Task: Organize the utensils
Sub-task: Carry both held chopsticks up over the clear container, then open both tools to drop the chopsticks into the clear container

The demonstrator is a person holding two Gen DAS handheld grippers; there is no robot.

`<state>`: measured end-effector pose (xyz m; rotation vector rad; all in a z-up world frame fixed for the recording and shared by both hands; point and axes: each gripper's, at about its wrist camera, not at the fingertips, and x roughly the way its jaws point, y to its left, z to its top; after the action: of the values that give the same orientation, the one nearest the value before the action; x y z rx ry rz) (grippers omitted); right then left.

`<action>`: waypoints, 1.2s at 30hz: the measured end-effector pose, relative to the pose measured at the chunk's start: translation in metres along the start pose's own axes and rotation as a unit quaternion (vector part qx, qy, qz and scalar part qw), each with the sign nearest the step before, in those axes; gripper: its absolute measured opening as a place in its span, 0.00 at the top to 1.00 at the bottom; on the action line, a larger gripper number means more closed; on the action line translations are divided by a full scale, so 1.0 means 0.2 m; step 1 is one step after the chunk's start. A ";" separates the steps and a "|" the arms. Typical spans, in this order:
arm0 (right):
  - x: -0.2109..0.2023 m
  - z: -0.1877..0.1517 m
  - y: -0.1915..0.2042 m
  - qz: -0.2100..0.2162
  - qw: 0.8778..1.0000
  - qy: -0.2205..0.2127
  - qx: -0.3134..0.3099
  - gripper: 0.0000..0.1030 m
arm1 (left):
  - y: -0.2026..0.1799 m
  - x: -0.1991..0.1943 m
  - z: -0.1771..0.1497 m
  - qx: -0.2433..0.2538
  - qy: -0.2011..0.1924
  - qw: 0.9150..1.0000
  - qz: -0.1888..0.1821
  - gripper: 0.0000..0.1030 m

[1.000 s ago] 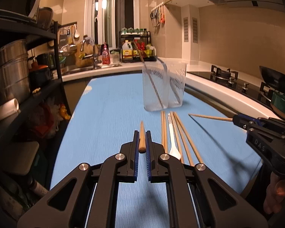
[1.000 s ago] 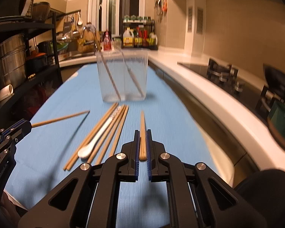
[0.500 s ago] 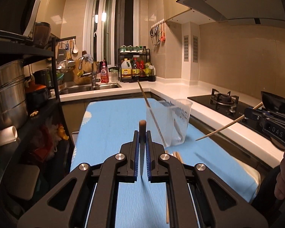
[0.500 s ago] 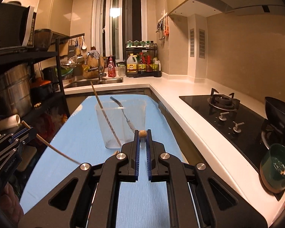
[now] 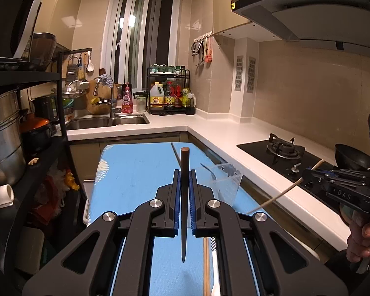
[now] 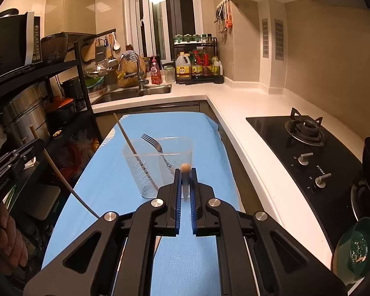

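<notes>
In the left wrist view: left gripper (image 5: 184,185) has its jaws clamped on a dark chopstick (image 5: 184,197), held near upright, butt end above the jaws, tip hanging below them over the blue cloth (image 5: 135,172) on the desk. Clear plastic container (image 5: 222,185) sits just right of the jaws, partly hidden behind them; a fork handle and another chopstick lean in it. Two loose sticks and a white spoon handle (image 5: 215,288) lie on the cloth under the gripper, mostly covered. Right gripper (image 5: 305,176) at the right edge over the stove (image 5: 283,150), jaws closed on a light chopstick (image 5: 283,192) that slants down-left toward the cloth. A hand (image 5: 362,239) holds its grip

In the right wrist view: right gripper (image 6: 185,185) jaws pinched on the light chopstick (image 6: 185,167), seen end-on, round butt just above the jaws, above the near rim of the container (image 6: 157,167). Container stands upright on the cloth (image 6: 185,128), holding a fork (image 6: 157,150) tines up and a leaning chopstick (image 6: 133,148). Left gripper (image 6: 39,144) at the left edge, its chopstick (image 6: 61,175) slanting down-right, tip over the cloth. A hand (image 6: 7,241) at the lower left holds that gripper
</notes>
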<state>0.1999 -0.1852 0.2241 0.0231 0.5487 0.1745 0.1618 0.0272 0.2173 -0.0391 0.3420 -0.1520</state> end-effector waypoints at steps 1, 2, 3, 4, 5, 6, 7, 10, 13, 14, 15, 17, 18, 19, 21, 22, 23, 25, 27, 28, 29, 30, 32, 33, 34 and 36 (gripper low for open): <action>0.00 0.01 -0.01 0.001 1.000 0.000 0.001 0.94 | -0.01 0.00 0.01 0.000 -0.002 1.000 -0.001 0.94; 0.00 0.01 -0.01 0.001 1.000 -0.001 0.001 0.94 | -0.01 0.01 0.01 0.000 -0.003 1.000 -0.002 0.94; 0.01 0.02 -0.01 0.000 1.000 -0.002 0.000 0.94 | -0.01 0.01 0.02 0.000 -0.003 1.000 -0.004 0.94; 0.01 0.03 -0.02 0.001 1.000 -0.002 0.000 0.94 | -0.02 0.02 0.02 0.001 -0.002 1.000 -0.006 0.94; 0.01 0.03 -0.02 0.001 1.000 -0.002 0.000 0.94 | -0.02 0.02 0.03 0.001 -0.001 1.000 -0.007 0.94; 0.02 0.04 -0.02 0.000 1.000 -0.003 0.001 0.94 | -0.03 0.03 0.03 0.002 0.001 1.000 -0.010 0.94; 0.02 0.04 -0.02 0.001 1.000 -0.003 0.002 0.94 | -0.03 0.03 0.03 0.002 0.002 1.000 -0.012 0.94; 0.03 0.08 -0.02 0.005 1.000 -0.007 0.000 0.93 | -0.03 0.05 0.05 0.002 0.005 1.000 -0.014 0.94; 0.02 0.15 -0.01 0.009 1.000 -0.016 -0.006 0.94 | -0.04 0.08 0.10 0.001 0.007 1.000 -0.019 0.94; 0.01 0.19 0.00 0.008 1.000 -0.021 -0.009 0.94 | -0.04 0.09 0.12 0.001 0.008 1.000 -0.020 0.94; 0.01 0.23 0.00 0.008 1.000 -0.027 -0.011 0.94 | -0.05 0.10 0.15 0.001 0.009 1.000 -0.022 0.94; -0.01 0.33 0.00 0.011 0.999 -0.041 -0.015 0.94 | -0.05 0.13 0.21 0.001 0.006 1.000 -0.025 0.94; -0.03 0.38 0.00 0.010 0.999 -0.049 -0.016 0.94 | -0.05 0.14 0.24 0.003 0.003 1.000 -0.024 0.94; -0.04 0.43 0.01 0.010 0.998 -0.057 -0.016 0.94 | -0.06 0.15 0.27 0.004 -0.001 1.000 -0.023 0.94; -0.05 0.54 0.01 0.013 0.997 -0.072 -0.018 0.94 | -0.07 0.18 0.34 0.006 -0.008 1.000 -0.022 0.94; -0.05 0.59 0.02 0.014 0.997 -0.078 -0.019 0.94 | -0.07 0.20 0.38 0.009 -0.013 1.000 -0.020 0.94; -0.05 0.62 0.03 0.015 0.996 -0.083 -0.019 0.94 | -0.08 0.21 0.42 0.011 -0.017 1.000 -0.018 0.94; -0.03 0.68 0.04 0.020 0.995 -0.093 -0.018 0.94 | -0.10 0.24 0.48 0.009 -0.024 1.000 -0.018 0.94; 0.00 0.71 0.04 0.027 0.995 -0.098 -0.011 0.94 | -0.11 0.27 0.55 0.011 -0.033 0.999 -0.017 0.94; 0.02 0.71 0.04 0.028 0.995 -0.094 -0.012 0.94 | -0.13 0.28 0.57 0.013 -0.038 0.999 -0.015 0.94; 0.05 0.71 0.04 0.029 0.996 -0.087 -0.014 0.94 | -0.14 0.30 0.59 0.017 -0.043 0.999 -0.013 0.94; 0.08 0.70 0.04 0.029 0.996 -0.082 -0.011 0.94 | -0.15 0.32 0.60 0.019 -0.046 0.999 -0.012 0.94; 0.15 0.68 0.02 0.031 0.997 -0.068 -0.002 0.94 | -0.16 0.39 0.60 0.022 -0.043 0.999 -0.010 0.94; 0.19 0.67 0.01 0.037 0.998 -0.057 -0.002 0.94 | -0.17 0.43 0.59 0.023 -0.036 0.999 -0.008 0.94; 0.23 0.65 0.01 0.038 0.998 -0.047 -0.006 0.94 | -0.17 0.48 0.56 0.022 -0.026 0.999 -0.005 0.94; 0.31 0.63 0.03 0.039 0.999 -0.026 -0.017 0.94 | -0.18 0.57 0.51 0.023 0.002 1.000 0.000 0.94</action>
<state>0.3162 -0.1665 0.2992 0.0151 0.4936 0.2585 0.2968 -0.0247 0.2773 0.0064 0.3422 -0.1604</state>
